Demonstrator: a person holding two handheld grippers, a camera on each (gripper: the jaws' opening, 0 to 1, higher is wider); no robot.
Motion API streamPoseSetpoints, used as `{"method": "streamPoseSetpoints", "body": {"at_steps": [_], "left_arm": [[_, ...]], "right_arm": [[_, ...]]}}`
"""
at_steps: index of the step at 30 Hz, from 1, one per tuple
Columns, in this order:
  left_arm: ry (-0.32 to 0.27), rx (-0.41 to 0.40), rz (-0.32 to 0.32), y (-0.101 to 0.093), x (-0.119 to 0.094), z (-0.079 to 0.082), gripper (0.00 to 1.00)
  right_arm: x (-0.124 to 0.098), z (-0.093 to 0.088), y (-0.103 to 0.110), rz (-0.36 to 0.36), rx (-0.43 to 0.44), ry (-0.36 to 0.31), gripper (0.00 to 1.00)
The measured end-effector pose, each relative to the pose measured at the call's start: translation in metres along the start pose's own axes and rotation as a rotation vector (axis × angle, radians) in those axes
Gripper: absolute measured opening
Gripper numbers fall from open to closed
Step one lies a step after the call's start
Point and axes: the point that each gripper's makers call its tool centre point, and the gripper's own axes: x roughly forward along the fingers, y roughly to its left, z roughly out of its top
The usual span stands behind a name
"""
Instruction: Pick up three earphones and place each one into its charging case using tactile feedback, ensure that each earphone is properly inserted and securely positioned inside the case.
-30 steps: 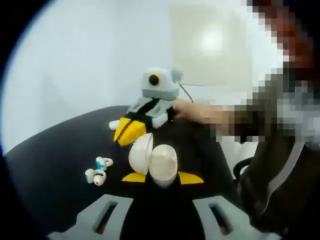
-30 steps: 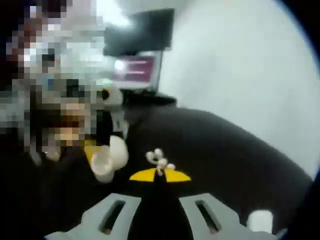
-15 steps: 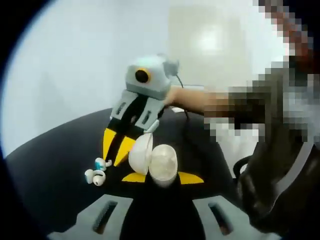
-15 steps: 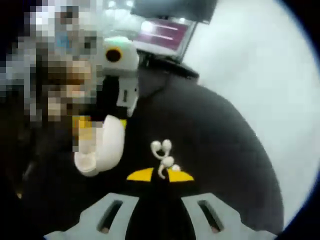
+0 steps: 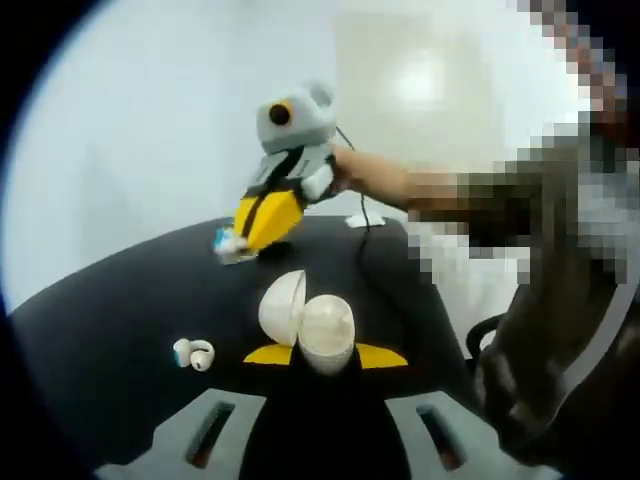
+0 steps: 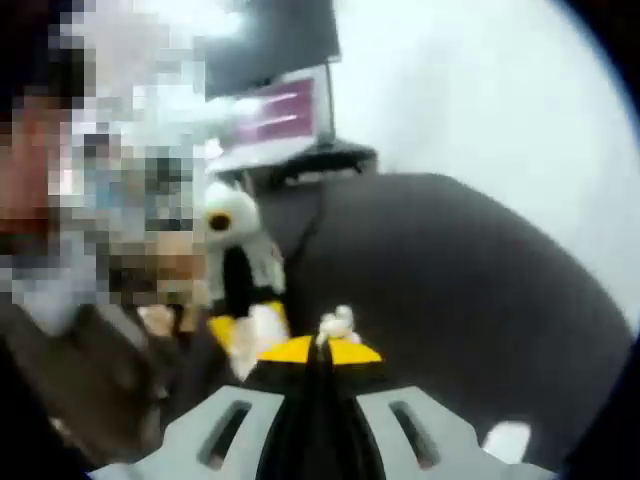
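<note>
So the right gripper (image 5: 262, 222) with the yellow-tipped jaws is up off the black round table (image 5: 110, 310), and it's pinched shut on a small white-and-teal earphone (image 5: 229, 243) that pokes out at its tips; in the right gripper view that same earphone (image 6: 337, 323) sits right at the end of the closed tips (image 6: 320, 351). The left gripper (image 5: 326, 355) is clamped on the glossy white egg-shaped charging case (image 5: 310, 322), lid swung open to the side, holding it steady just ahead of its own jaws. A second white earbud with a bit of teal (image 5: 192, 353) lies on the table, ahead and to the left of the left gripper, apart from the case. My take for doing this step well: bring the held earphone down over the open case slowly, line it up with the cavity before letting it touch, and keep the case hand dead still. Press gently and feel for it seating rather than forcing it, and only ease the grip off once it stops rocking. I can't make out the slot orientation from here, so go by feel.
</note>
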Motion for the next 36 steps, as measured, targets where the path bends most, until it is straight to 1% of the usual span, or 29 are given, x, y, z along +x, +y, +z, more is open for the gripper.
{"method": "streamPoseSetpoints", "body": {"at_steps": [1, 2, 4, 5, 8, 10, 11, 12, 15, 17, 18, 20, 21, 23, 27, 30, 34, 36], "left_arm": [[0.0, -0.001, 0.0, 0.0, 0.0, 0.0, 0.18], [0.001, -0.002, 0.001, 0.001, 0.0, 0.0, 0.18], [0.003, 0.0, 0.004, 0.001, 0.001, 0.0, 0.18], [0.002, 0.002, 0.005, 0.002, 0.001, 0.0, 0.18], [0.002, -0.002, 0.008, 0.003, 0.0, 0.0, 0.18], [0.003, 0.001, 0.008, 0.003, 0.0, 0.0, 0.18], [0.003, 0.002, 0.008, 0.004, 0.0, -0.001, 0.18], [0.003, 0.005, 0.009, 0.004, -0.001, -0.001, 0.18], [0.004, 0.011, 0.012, 0.004, -0.001, -0.001, 0.18], [0.002, 0.021, 0.015, 0.005, -0.002, -0.001, 0.18], [0.001, 0.024, 0.017, 0.005, -0.002, -0.001, 0.18], [0.0, 0.032, 0.017, 0.004, -0.002, -0.001, 0.18], [-0.001, 0.034, 0.017, 0.004, -0.002, -0.001, 0.18], [-0.001, 0.038, 0.017, 0.004, -0.002, -0.001, 0.18], [-0.006, 0.054, 0.015, 0.002, -0.002, -0.001, 0.18], [-0.007, 0.059, 0.016, 0.002, -0.001, -0.001, 0.18], [-0.008, 0.066, 0.015, 0.001, -0.001, -0.001, 0.18], [-0.007, 0.067, 0.014, 0.001, -0.001, -0.001, 0.18]], "right_arm": [[-0.003, -0.001, 0.008, 0.028, 0.006, 0.02, 0.07], [-0.006, 0.001, 0.019, 0.07, 0.014, 0.027, 0.07], [-0.006, 0.003, 0.033, 0.128, 0.063, 0.036, 0.07], [-0.005, 0.002, 0.043, 0.177, 0.1, 0.052, 0.07], [0.005, -0.013, 0.058, 0.251, 0.168, 0.155, 0.07], [0.014, -0.017, 0.062, 0.277, 0.252, 0.199, 0.07], [0.017, -0.018, 0.062, 0.282, 0.275, 0.216, 0.07], [0.02, -0.019, 0.062, 0.28, 0.278, 0.223, 0.07], [0.029, -0.018, 0.061, 0.274, 0.263, 0.239, 0.07], [0.032, -0.02, 0.062, 0.283, 0.308, 0.26, 0.07], [0.034, -0.022, 0.063, 0.292, 0.315, 0.277, 0.07], [0.036, -0.027, 0.059, 0.274, 0.309, 0.3, 0.07], [0.037, -0.029, 0.06, 0.274, 0.316, 0.308, 0.07], [0.037, -0.029, 0.062, 0.292, 0.345, 0.306, 0.07], [0.042, -0.033, 0.058, 0.289, 0.348, 0.3, 0.07], [0.04, -0.032, 0.057, 0.298, 0.391, 0.315, 0.07], [0.04, -0.034, 0.057, 0.288, 0.403, 0.331, 0.07], [0.04, -0.033, 0.055, 0.283, 0.394, 0.327, 0.07]]}}
